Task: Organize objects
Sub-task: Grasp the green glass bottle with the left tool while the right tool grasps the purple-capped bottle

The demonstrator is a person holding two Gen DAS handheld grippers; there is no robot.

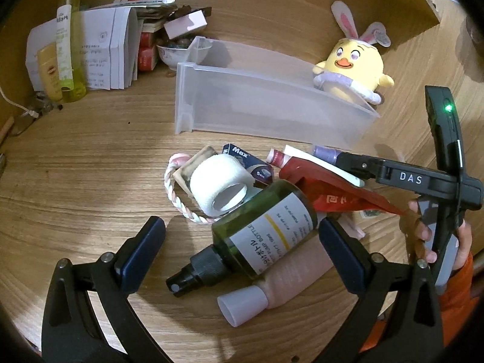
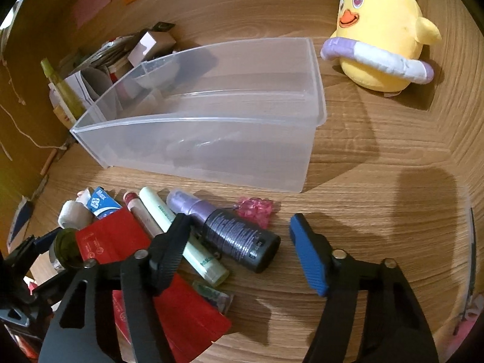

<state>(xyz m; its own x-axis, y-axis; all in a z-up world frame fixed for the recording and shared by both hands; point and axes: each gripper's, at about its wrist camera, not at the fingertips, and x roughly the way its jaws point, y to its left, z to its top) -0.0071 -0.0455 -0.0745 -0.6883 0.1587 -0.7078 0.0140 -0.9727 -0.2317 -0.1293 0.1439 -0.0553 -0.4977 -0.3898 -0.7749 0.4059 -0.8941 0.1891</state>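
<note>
A clear plastic bin (image 1: 272, 103) (image 2: 211, 127) stands empty on the wooden table. In front of it lies a pile: a dark green spray bottle (image 1: 260, 230), a white tape roll (image 1: 220, 184), a pink tube (image 1: 287, 275), a red pouch (image 1: 332, 193) (image 2: 121, 248), a purple-black bottle (image 2: 239, 236), a pale green tube (image 2: 181, 242). My left gripper (image 1: 242, 236) is open, its jaws either side of the green bottle. My right gripper (image 2: 239, 230) is open around the purple-black bottle, and also shows in the left wrist view (image 1: 393, 172).
A yellow chick plush (image 1: 354, 66) (image 2: 384, 30) sits right of the bin. Papers, boxes, a bowl (image 1: 181, 51) and a yellow-green bottle (image 1: 68, 45) crowd the back left. A pink-white rope ring (image 1: 178, 199) and pink beads (image 2: 254, 210) lie by the pile.
</note>
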